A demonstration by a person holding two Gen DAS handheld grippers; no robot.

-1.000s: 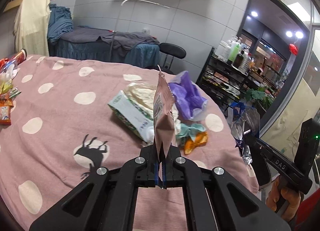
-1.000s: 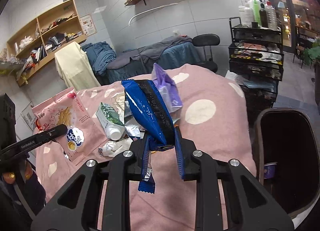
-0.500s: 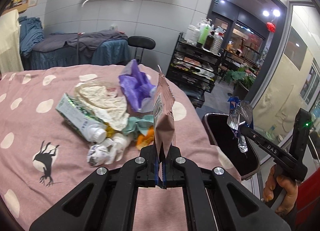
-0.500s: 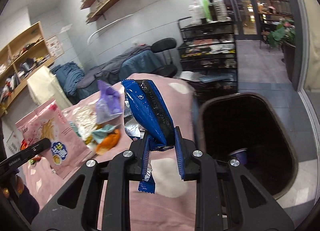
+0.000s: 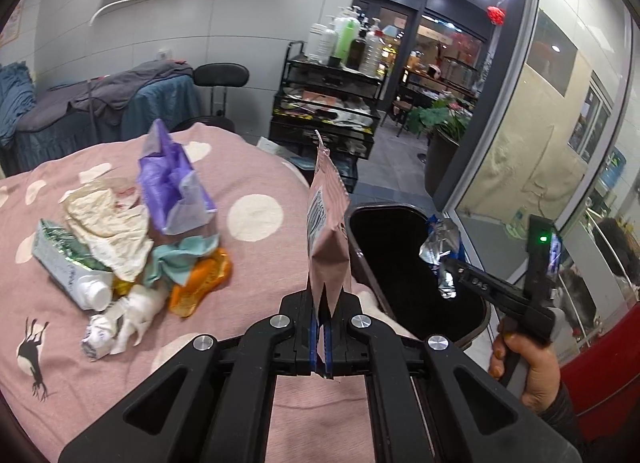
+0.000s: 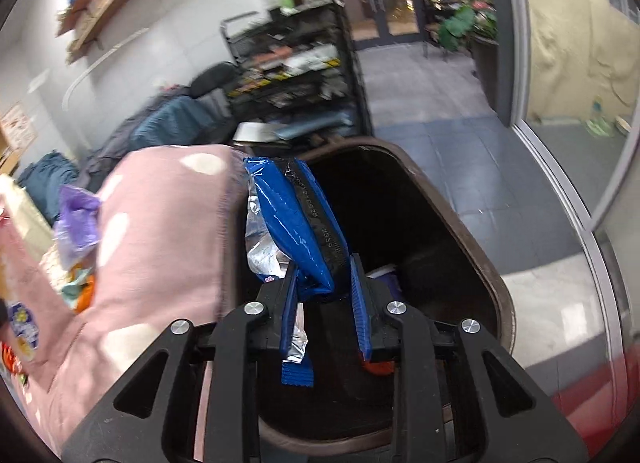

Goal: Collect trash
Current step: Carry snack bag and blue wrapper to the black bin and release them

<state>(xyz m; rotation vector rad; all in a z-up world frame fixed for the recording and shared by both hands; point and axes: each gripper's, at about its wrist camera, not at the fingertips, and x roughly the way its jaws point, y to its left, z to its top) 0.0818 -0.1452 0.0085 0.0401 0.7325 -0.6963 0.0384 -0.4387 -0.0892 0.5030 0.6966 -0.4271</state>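
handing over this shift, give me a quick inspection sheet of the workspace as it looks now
surface: pink spotted blanket, rumpled.
job's things: pink pouch in the left gripper; blue wrapper in the right gripper, over the dark bin; the bin holds a little trash.
clutter: purple bag, crumpled paper, green carton, orange wrapper heaped on the blanket.
grippers: left jaws shut on the pouch; right jaws have just been opening, the wrapper between them.
cables: nothing seen.
surroundings: black cart with bottles, black chair, glass wall.
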